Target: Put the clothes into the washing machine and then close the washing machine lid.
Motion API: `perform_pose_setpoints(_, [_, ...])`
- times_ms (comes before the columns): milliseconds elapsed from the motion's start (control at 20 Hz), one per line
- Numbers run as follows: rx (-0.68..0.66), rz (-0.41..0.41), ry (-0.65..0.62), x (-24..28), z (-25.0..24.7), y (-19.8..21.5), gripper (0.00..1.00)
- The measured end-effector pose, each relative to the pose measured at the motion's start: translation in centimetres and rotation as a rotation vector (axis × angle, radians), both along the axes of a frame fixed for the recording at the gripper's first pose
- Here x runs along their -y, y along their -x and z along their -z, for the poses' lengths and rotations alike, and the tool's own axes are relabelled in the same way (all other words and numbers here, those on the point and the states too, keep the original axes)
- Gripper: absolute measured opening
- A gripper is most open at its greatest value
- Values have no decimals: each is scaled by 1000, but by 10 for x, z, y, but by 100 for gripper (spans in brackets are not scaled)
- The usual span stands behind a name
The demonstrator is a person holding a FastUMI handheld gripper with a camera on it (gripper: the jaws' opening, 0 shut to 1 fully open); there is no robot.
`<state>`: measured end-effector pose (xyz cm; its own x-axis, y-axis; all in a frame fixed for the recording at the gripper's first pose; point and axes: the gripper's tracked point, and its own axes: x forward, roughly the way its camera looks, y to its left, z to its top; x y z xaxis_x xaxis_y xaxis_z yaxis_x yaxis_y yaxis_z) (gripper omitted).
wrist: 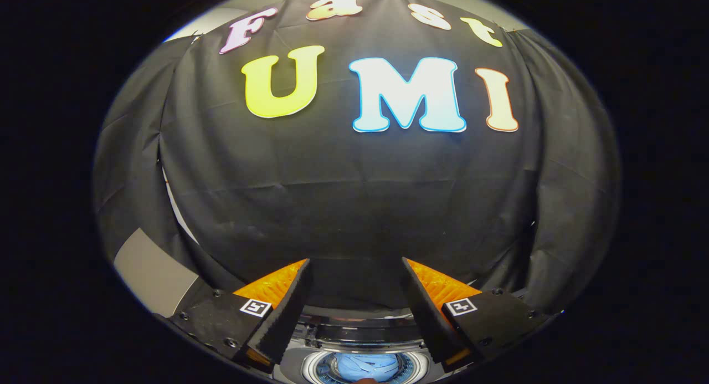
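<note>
While looking fwd along the fingers, quick rundown:
gripper (355,265): 1, two fingers spread wide, nothing btwn them
washing machine (360,331): 1, low down btwn the fingers, lid open, round drum visible
clothes (366,366): 1 light-blue bundle, already inside the drum
booth wall (354,206): black cloth, beyond the fingers

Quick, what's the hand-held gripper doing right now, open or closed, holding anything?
Hand-held gripper: open, holding nothing, fingers spread above the washing machine, where blue clothes lie in the drum.
</note>
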<state>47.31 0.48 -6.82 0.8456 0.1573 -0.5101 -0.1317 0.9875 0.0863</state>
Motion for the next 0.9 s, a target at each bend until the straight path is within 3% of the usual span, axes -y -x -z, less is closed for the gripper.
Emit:
perform_pose_setpoints(450, [-133, 21, -25, 8, 42, 8, 98])
perform_pose_setpoints(900, [-93, -1, 27, 10, 39, 18, 98])
